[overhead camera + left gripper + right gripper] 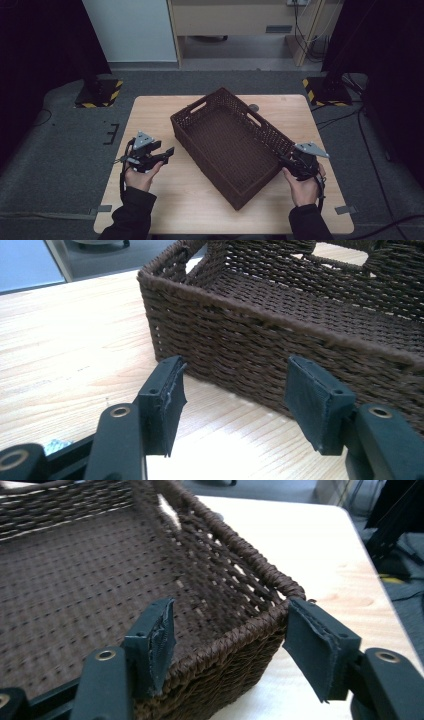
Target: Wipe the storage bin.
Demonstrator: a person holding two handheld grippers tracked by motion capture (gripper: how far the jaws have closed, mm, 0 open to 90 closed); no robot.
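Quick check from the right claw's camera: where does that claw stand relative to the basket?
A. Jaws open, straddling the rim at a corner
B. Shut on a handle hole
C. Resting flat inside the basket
A: the right claw has one jaw inside and one outside the basket rim at its corner, pads apart from the weave.

From where I stood, the pale wooden worktop (160,112) sat on a grey carpeted floor (55,150) that ran off on every side. Two black stands rose at the far left and right, each on a base edged with yellow and black hazard tape (99,93), the second base (327,91) mirroring the first. Black cables (367,145) trailed across the carpet on my right. Behind the worktop a light blue-grey wall panel (132,30) met a skirting, and beside it stood a pale wooden cabinet (235,20) with an open gap beneath. Dark curtains (40,40) closed in both sides. The light was dim and even.
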